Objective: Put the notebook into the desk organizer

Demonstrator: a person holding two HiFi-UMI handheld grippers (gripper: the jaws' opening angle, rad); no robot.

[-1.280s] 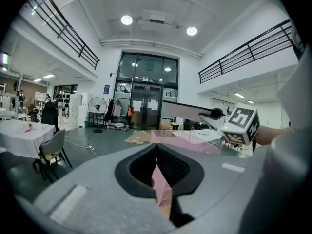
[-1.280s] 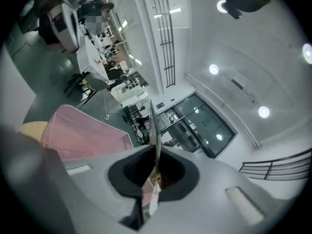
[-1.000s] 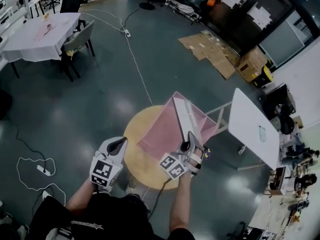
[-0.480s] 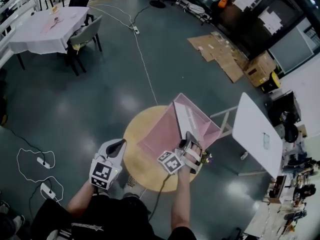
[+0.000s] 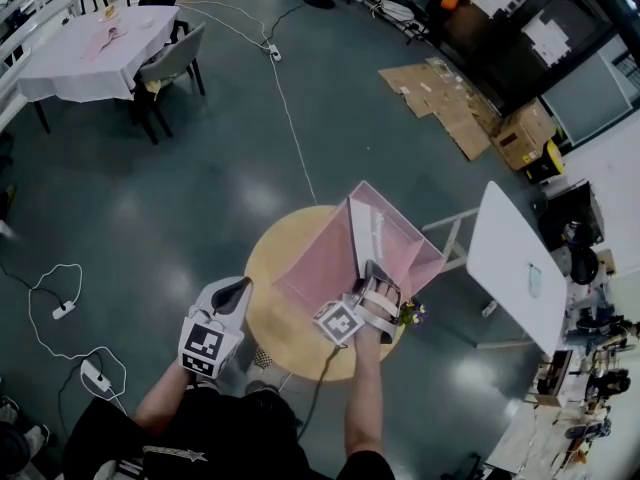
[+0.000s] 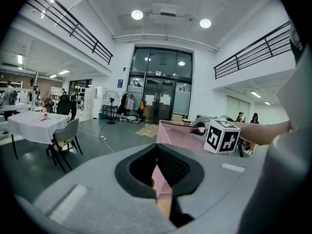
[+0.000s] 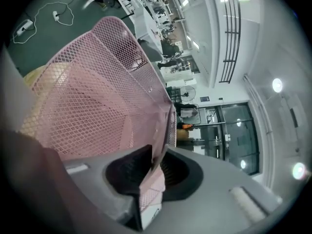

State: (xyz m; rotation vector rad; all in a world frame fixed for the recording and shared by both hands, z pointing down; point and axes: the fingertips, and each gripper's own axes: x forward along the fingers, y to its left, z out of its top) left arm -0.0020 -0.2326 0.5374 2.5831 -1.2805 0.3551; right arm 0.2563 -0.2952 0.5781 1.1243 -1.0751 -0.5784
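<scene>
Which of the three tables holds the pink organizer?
The round yellow table at centre; the cloth-covered table and the white rectangular table stand elsewhere, without it.

Your desk organizer (image 5: 318,266) is pink wire mesh. Under it the round bench (image 5: 264,273) is pale yellow. Beside it, your left tool (image 5: 238,286) and right tool (image 5: 371,271) are grey-white, with black-and-white square-patterned cubes. Around it the floor (image 5: 200,198) is dark teal.
</scene>
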